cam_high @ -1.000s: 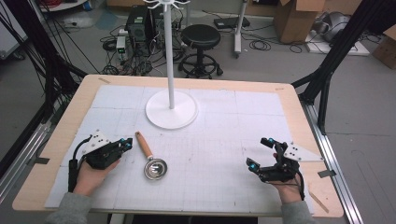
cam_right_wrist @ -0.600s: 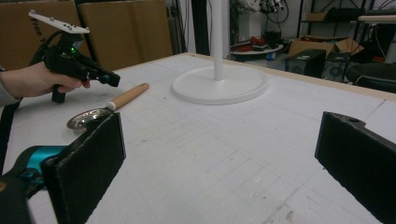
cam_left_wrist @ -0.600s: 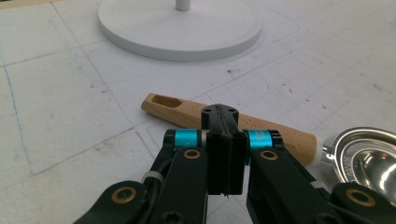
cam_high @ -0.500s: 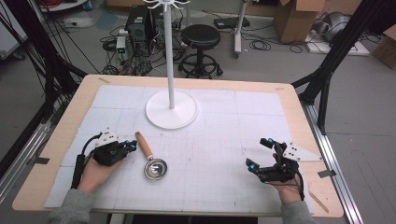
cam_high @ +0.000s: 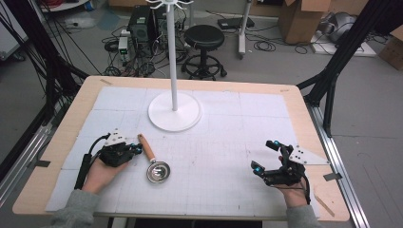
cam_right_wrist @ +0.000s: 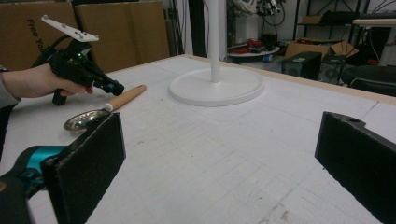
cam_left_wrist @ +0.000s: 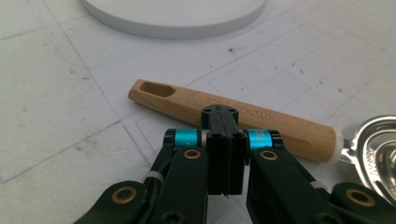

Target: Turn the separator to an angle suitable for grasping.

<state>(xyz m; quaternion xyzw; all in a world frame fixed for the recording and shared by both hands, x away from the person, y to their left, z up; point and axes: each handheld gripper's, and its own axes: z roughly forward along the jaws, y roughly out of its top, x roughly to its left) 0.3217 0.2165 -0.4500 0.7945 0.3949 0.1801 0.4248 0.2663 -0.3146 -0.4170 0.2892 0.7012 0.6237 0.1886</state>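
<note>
A small metal strainer (cam_high: 158, 172) with a wooden handle (cam_high: 146, 147) lies flat on the white mat, left of centre. My left gripper (cam_high: 135, 149) is shut with nothing in it. Its tip is right beside the handle, and I cannot tell whether it touches. In the left gripper view the two jaws (cam_left_wrist: 219, 114) are pressed together in front of the handle (cam_left_wrist: 261, 123), and the metal bowl (cam_left_wrist: 373, 144) sits at the right edge. My right gripper (cam_high: 263, 155) rests near the table's front right, wide open (cam_right_wrist: 224, 163) and empty. It faces the strainer (cam_right_wrist: 86, 120) and the left gripper (cam_right_wrist: 109, 86).
A white stand with a round base (cam_high: 174, 111) and a tall pole (cam_high: 172, 52) rises at the back centre of the mat, just beyond the handle (cam_right_wrist: 123, 98). The wooden table edge (cam_high: 304, 118) frames the mat. A stool, cables and boxes lie on the floor beyond.
My left gripper has slid right across the mat until its shut tip is at the wooden handle. The right gripper and the strainer have stayed put.
</note>
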